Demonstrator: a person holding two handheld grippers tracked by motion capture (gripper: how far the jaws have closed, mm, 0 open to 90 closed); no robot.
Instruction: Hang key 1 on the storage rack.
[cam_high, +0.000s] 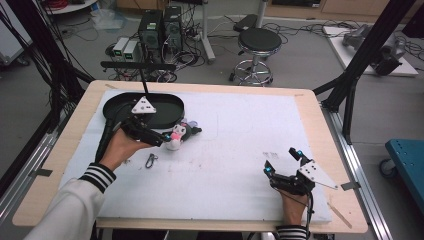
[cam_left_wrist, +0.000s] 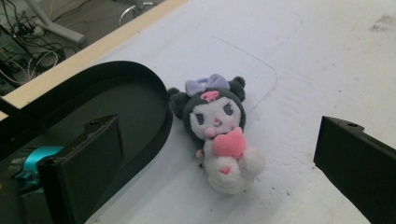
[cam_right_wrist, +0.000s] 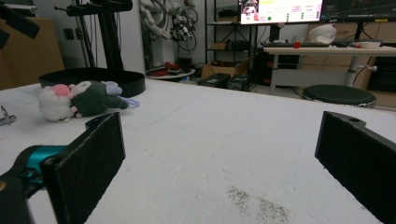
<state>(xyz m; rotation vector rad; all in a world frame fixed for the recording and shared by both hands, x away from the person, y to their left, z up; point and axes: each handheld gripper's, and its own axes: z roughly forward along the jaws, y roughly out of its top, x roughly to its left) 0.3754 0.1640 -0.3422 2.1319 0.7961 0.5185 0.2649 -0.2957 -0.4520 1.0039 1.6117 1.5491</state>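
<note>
- Left gripper (cam_high: 167, 138) sits at about 10 o'clock on the tabletop (cam_high: 310, 107), jaws spread wide, nothing between them
- Plush toy (cam_left_wrist: 217, 128) lies on its back on the white mat (cam_high: 235, 150), framed between the two jaws in the left gripper view; the jaws flank it but do not touch it
- Toy: dark head, lilac bow, pink heart on a white body; in the high view it lies just beside the black tray (cam_high: 117, 102), at the tray's 4 o'clock edge, outside the rim
- Whether the toy's ear touches the tray wall cannot be told; from the left gripper view they are very close
- Tray interior looks empty where visible
- Right gripper (cam_high: 284, 162) rests low at about 5 o'clock on the tabletop, jaws wide, holding nothing, well apart from the toy
- Right gripper view shows the toy far off at its 10 o'clock, with the tray behind it
- Small metal clip (cam_high: 151, 160) lies on the mat near the left hand (cam_high: 122, 147), at the toy's 7 o'clock, untouched
- Judgement: work is at the approach stage; the toy is lined up for a grasp but not yet gripped
- Left to do, as I read it: close on the toy, lift, and probably set it in the tray; none of that is done
</note>
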